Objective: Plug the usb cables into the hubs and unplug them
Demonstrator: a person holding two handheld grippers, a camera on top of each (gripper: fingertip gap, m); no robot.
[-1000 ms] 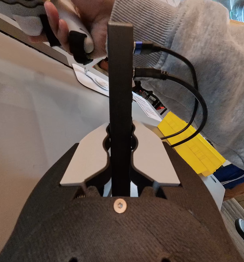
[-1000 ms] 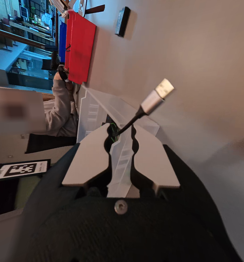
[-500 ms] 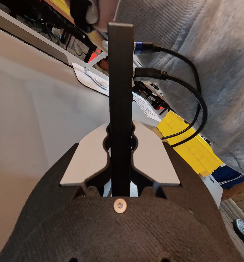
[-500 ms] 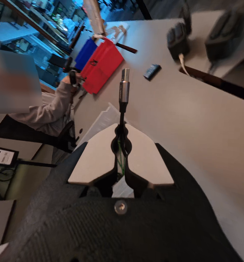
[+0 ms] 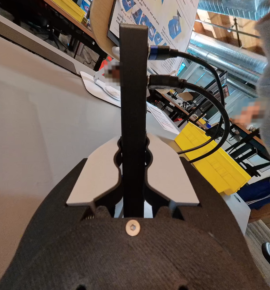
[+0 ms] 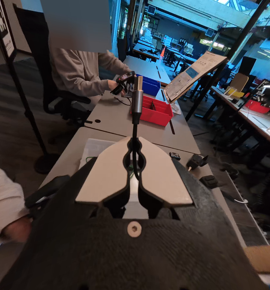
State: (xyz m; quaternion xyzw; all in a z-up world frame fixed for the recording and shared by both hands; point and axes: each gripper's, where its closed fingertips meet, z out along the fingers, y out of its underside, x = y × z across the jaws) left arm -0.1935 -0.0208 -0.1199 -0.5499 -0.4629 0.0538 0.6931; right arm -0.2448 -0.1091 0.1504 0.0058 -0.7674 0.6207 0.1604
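Between left gripper (image 5: pixel 133 141) fingertips, hub (image 5: pixel 133 94) upright

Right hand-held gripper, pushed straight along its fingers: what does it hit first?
Nothing close, as far as the view shows. The right hand-held gripper grips a USB cable whose silver plug leads; in line beyond sits the red bin. Depth is unclear.

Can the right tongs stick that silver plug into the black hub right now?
Probably not yet. The right tongs grip the cable with its silver plug pointing out over the tables, and the hub is not in that view. The left tongs hold the black hub, which already has two black cables plugged in.
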